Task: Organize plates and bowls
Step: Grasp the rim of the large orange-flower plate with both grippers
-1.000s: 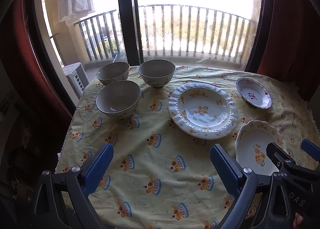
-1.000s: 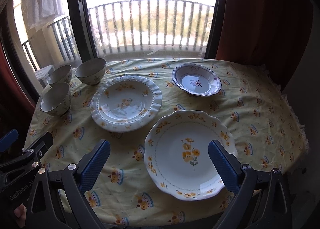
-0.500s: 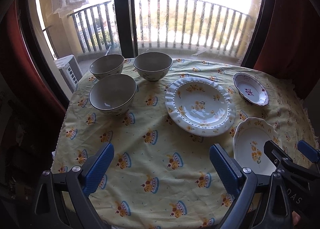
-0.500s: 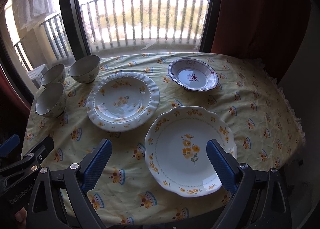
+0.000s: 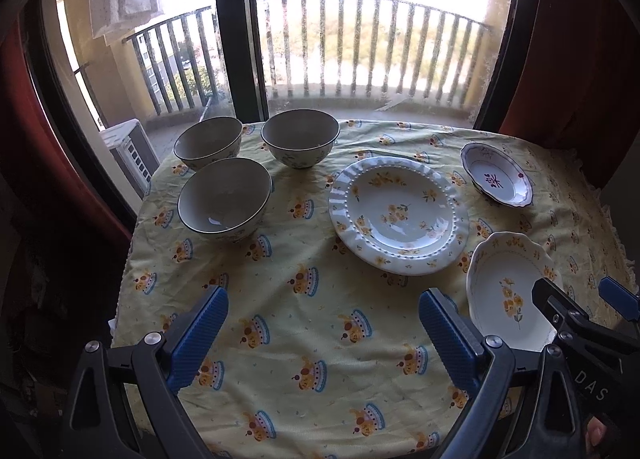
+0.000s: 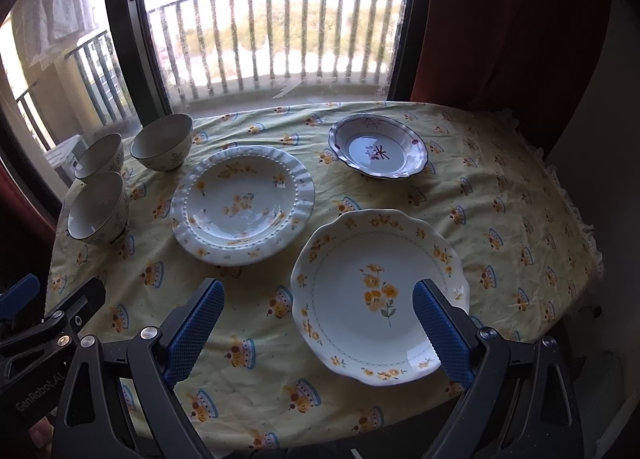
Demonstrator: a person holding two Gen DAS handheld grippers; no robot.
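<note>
Lower frame, the right gripper (image 6: 316,323) hangs with jaws apart over the scalloped plate (image 6: 378,301); the left gripper (image 5: 322,333), likewise spread, holds nothing; mid-frame sits the ribbed plate (image 5: 398,215); upper left, three bowls (image 5: 224,199); pinch the rim squarely, lift level.
</note>
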